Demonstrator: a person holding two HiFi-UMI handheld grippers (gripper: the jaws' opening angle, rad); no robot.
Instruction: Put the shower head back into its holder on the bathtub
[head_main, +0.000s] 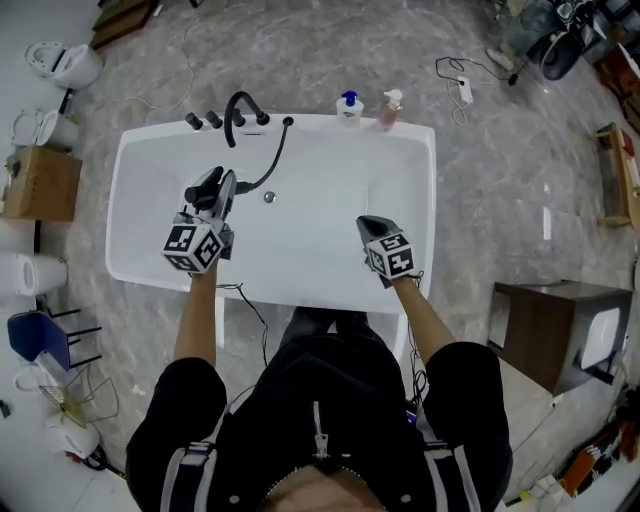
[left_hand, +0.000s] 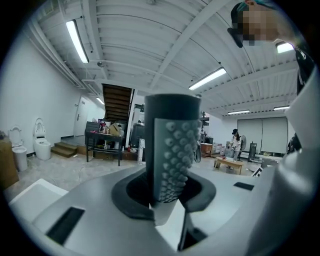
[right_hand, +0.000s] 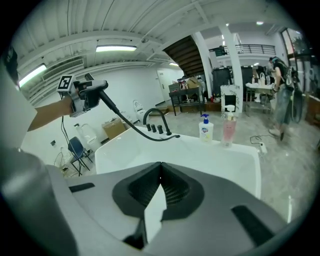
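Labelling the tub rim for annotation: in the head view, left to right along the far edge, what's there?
Two round black knobs → arched black metal faucet → black hose fitting → white pump bottle with blue top → pink pump bottle.

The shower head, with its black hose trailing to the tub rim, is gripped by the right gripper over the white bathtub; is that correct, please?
Not quite: the left gripper, not the right gripper, holds the shower head. The left gripper view shows its studded face between the jaws. The black hose does trail to the rim of the white bathtub.
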